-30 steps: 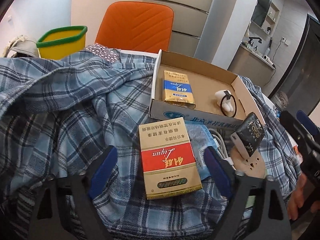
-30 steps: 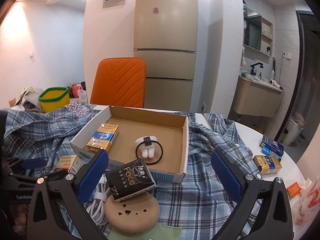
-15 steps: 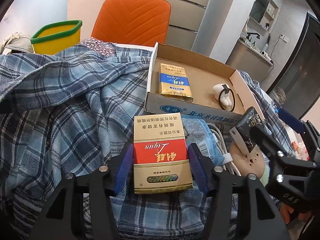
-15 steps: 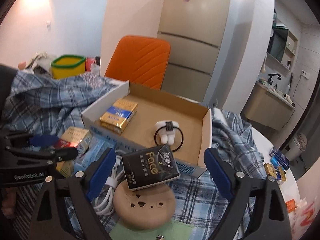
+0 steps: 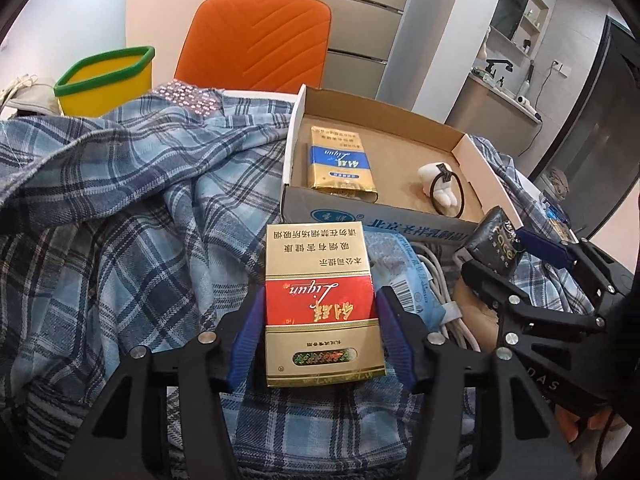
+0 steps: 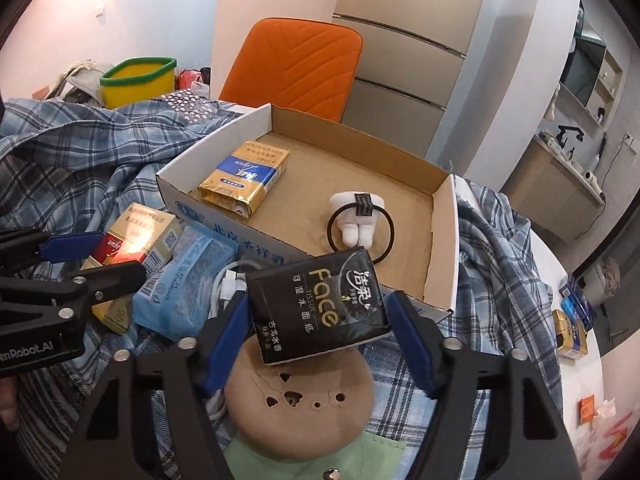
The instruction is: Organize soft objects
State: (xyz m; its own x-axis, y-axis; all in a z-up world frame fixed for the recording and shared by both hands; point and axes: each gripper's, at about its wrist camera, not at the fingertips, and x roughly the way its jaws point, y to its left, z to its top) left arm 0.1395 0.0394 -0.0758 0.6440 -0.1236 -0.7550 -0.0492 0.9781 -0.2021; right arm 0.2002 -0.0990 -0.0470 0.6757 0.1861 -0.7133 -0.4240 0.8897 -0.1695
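The left gripper (image 5: 320,328) pinches a red-and-gold cigarette pack (image 5: 320,300), its blue pads pressed against both long sides of the pack, which sits over the blue plaid shirt (image 5: 120,208) spread across the table. Just beside it, the right gripper (image 6: 316,332) clamps a black tissue pack (image 6: 320,304) between its blue pads, holding it tilted above a round tan wooden disc (image 6: 300,404) with small cut-out holes. A green cloth piece (image 6: 320,456) lies under the disc's near edge. Between the two held packs lie a light-blue plastic pack (image 6: 184,280) and a coiled white cable (image 6: 228,280), both on the shirt.

Beyond them, an open cardboard box (image 6: 440,240) rests on the shirt. In its left part lies a blue-and-gold cigarette pack (image 6: 244,176); near its middle is a white plush piece with a black hair tie (image 6: 358,224).

Farther off, toward the table's far left edge, stands a yellow bin with a green rim (image 6: 138,80), and an orange chair (image 6: 296,68) is behind the box. At the table's right edge lie more small packs (image 6: 572,320).
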